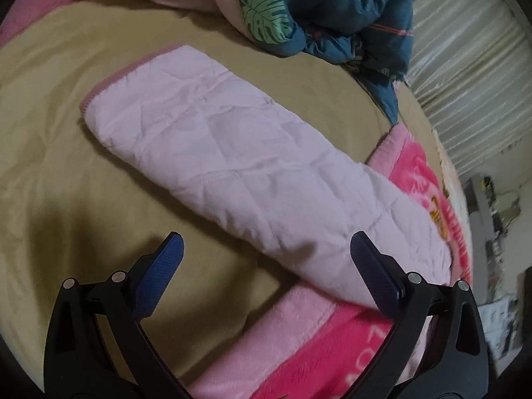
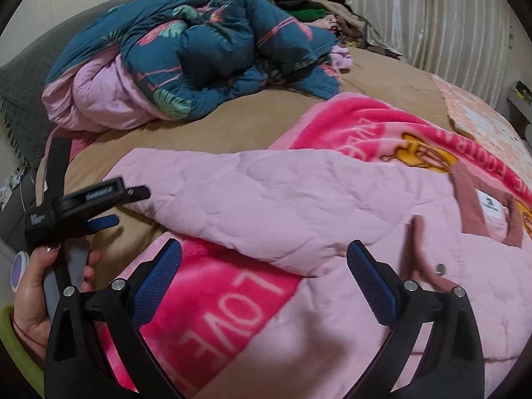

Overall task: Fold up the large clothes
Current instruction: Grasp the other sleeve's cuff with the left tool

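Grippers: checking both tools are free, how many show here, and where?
2. The right gripper hovers open above the pink jacket; the left gripper, held in a hand, is beside the sleeve.

Quilted matt pink jacket, fleecy, seemingly plush blanket, tan bedsheet

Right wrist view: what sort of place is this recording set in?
Most likely a home bedroom: a bed with a tan sheet, a crumpled teal flamingo-print comforter on it, and a pale curtain behind. A pink quilted jacket lies spread for folding.
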Available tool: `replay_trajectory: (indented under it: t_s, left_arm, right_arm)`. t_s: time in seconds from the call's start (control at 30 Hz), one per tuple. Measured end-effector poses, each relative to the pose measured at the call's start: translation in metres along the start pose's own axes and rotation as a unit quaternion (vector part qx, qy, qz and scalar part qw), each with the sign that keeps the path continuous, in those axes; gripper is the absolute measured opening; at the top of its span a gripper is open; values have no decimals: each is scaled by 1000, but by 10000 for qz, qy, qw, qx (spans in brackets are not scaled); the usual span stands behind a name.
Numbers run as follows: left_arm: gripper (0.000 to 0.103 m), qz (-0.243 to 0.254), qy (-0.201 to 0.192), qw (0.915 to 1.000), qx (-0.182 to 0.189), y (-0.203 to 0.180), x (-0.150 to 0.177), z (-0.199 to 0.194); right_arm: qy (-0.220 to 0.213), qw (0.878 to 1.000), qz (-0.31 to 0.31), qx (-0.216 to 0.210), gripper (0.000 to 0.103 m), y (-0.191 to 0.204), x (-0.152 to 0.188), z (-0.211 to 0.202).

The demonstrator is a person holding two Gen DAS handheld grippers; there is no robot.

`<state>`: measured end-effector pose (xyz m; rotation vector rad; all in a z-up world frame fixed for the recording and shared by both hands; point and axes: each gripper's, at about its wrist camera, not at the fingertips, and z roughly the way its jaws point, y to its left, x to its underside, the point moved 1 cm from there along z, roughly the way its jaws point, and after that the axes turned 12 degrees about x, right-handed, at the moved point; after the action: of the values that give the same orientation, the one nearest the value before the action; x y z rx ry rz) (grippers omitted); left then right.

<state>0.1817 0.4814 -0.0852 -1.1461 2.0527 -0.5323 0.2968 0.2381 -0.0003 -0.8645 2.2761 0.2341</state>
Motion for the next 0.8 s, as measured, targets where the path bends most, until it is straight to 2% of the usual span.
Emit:
replay_trajectory:
  t_s: [0.23, 0.43, 0.53, 0.57, 0.6, 0.63, 0.67, 0.7, 0.8]
  left_arm:
    - [94, -625, -236, 9974, 283, 28, -16, 12]
    - [94, -825, -554, 9949, 187, 42, -28, 11]
    - [93, -1060, -723, 9914, 255, 54, -32, 9]
    - [85, -1106, -787, 9905, 227, 56, -33, 7]
    - [70, -1114, -874, 9898, 163, 58, -34, 4]
    - [60, -1102, -957, 9892, 123, 58, -35, 1]
    - [44, -1103, -1030, 9885, 65, 60, -36, -2]
    - [34, -1111, -1056, 9882, 54, 62, -36, -4]
    - [16, -1104, -1183, 9867, 173, 62, -38, -14]
  right_arm:
    - [65, 9999, -44, -128, 99, 3, 8, 11]
    - [264, 9994, 202, -43, 99, -20, 20, 21]
    - [265, 9992, 310, 23, 99, -32, 24, 19]
    - [263, 9990, 345, 43, 99, -36, 24, 18]
    - [262, 9990, 368, 50, 99, -39, 26, 17]
    - [260, 9989, 398, 62, 99, -43, 26, 16]
    - [252, 9988, 419, 81, 99, -46, 27, 15]
    - [239, 9987, 436, 99, 99, -49, 27, 14]
    - [193, 9986, 487, 118, 99, -54, 27, 8]
